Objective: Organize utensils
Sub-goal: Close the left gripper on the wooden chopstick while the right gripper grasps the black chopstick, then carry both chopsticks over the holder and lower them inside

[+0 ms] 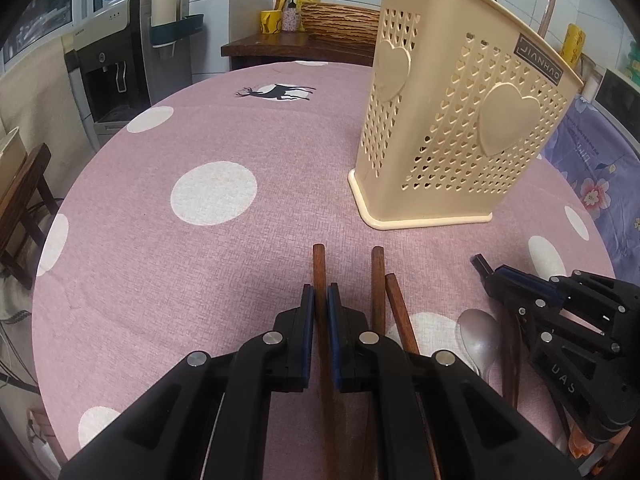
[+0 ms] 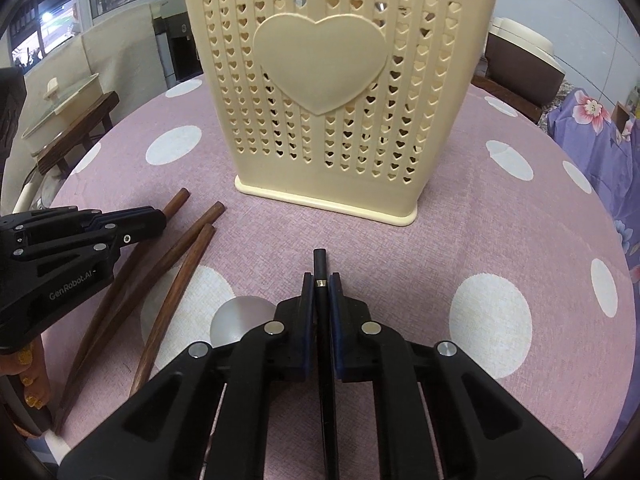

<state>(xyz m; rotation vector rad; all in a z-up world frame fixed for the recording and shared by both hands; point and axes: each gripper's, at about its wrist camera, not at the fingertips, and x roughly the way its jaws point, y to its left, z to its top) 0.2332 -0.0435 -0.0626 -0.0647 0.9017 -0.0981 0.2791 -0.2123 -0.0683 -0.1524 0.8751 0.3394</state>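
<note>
Left wrist view: your round table under a pink cloth with white dots (image 1: 168, 248) fills the scene. On it, far right, stands the cream perforated plastic utensil holder with raised hearts (image 1: 452, 128), upright on its base; handles show above its rim, too small to identify.

Your left gripper (image 1: 319, 300) sits near centre with its jaws closed almost fully onto a brown wooden chopstick (image 1: 319, 264), whose tip projects beyond the blue pads (image 1: 307, 312) toward the holder. Just right of it lie two more brown wooden chopsticks (image 1: 378, 280) on the cloth, close together. Farther right, a silver metal spoon (image 1: 478, 336) lies bowl-up beside your right gripper (image 1: 486, 270).

Right wrist view: the same holder (image 2: 324, 92) stands directly ahead, near the table's middle. Your right gripper (image 2: 320, 282) has its jaws drawn nearly together, pinching a black chopstick with a gold band (image 2: 319, 264), tip pointing at the holder's base. To the left, your left gripper (image 2: 158, 220) grips one of the three brown chopsticks; the spoon's bowl (image 2: 240, 318) shows partly behind your near finger.
</note>
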